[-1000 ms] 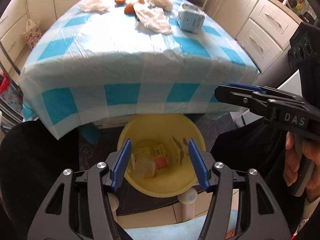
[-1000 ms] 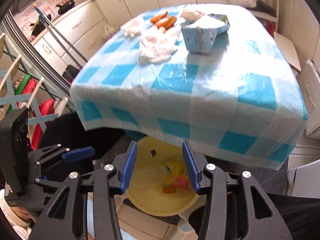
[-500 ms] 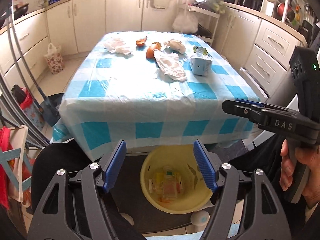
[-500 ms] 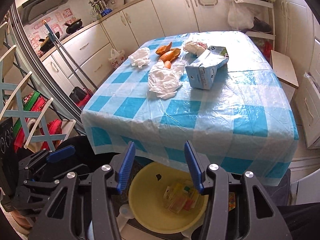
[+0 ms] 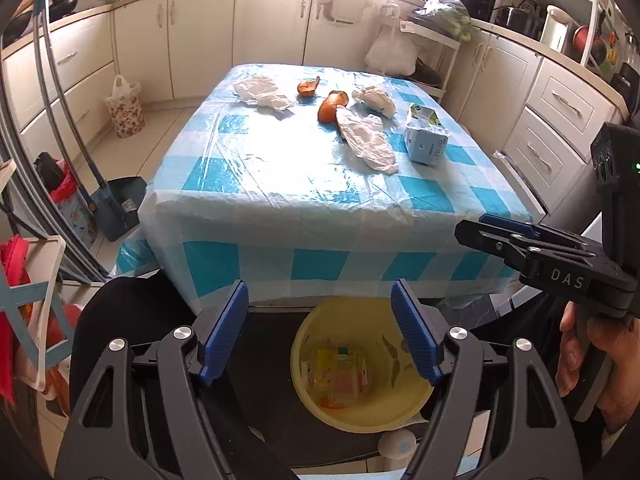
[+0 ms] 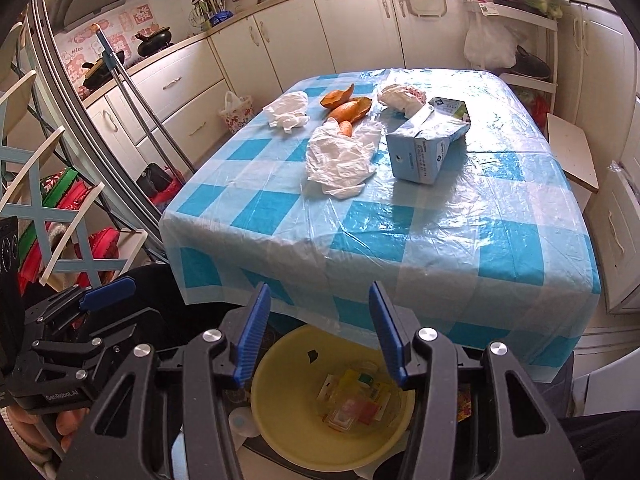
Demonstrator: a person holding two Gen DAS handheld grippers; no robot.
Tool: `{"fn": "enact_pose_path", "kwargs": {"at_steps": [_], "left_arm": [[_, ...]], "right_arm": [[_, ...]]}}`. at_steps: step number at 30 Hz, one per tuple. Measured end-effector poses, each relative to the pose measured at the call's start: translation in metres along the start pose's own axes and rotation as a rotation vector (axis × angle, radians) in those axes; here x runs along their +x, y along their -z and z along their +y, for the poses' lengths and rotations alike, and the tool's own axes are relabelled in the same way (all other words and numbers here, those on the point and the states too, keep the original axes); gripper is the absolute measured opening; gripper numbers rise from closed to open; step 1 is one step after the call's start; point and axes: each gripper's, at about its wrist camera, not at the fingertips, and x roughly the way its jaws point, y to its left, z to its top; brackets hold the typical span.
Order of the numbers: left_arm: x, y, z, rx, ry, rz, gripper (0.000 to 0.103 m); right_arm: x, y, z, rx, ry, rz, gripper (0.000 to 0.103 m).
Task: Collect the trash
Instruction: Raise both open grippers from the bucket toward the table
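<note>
Trash: wrappers already in yellow bin (image 5: 362,364), lower centre | left: carton (image 5: 426,136), plastic bag (image 5: 366,142), peels (image 5: 332,106) on table (image 5: 280,184) | left gripper (image 5: 320,332) released, just opening, empty | right gripper (image 6: 316,332) released, empty

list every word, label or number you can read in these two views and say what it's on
"DAS": white letters on the black body of the right hand-held gripper, left wrist view.
"GenRobot.AI": small white letters on the left hand-held gripper, right wrist view.
Blue carton: logo and print lines on its side, too small to read.
Wall stickers behind the stove: red characters, too blurred to read.
Wrappers in the yellow bowl: unreadable.
</note>
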Motion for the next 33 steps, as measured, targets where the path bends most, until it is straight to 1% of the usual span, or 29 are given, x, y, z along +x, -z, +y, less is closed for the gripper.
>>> {"fn": "enact_pose_path", "kwargs": {"at_steps": [8,13,17,22,26,29,33], "left_arm": [[0.002,-0.01,0.022,-0.07,-0.023,-0.015,0.072],[0.014,-0.016,0.043,-0.127,-0.039,-0.001,0.073],[0.023,-0.023,0.058,-0.154,-0.05,0.008,0.073],[0.036,-0.038,0.072,-0.161,-0.071,0.005,0.073],[0.05,-0.055,0.081,-0.155,-0.081,0.004,0.073],[0.059,-0.071,0.085,-0.149,-0.082,0.002,0.073],[0.069,-0.09,0.084,-0.133,-0.078,-0.004,0.073]], "right_arm": [[0.001,-0.004,0.012,-0.011,-0.024,-0.029,0.05],[0.006,-0.01,0.016,-0.009,-0.031,-0.046,0.05],[0.013,-0.017,0.017,0.007,-0.038,-0.049,0.05],[0.024,-0.031,0.023,-0.007,-0.037,-0.041,0.05],[0.032,-0.046,0.029,-0.049,-0.02,-0.047,0.056],[0.045,-0.059,0.03,-0.06,-0.009,-0.036,0.056],[0.066,-0.077,0.025,-0.064,0.035,-0.02,0.056]]}}
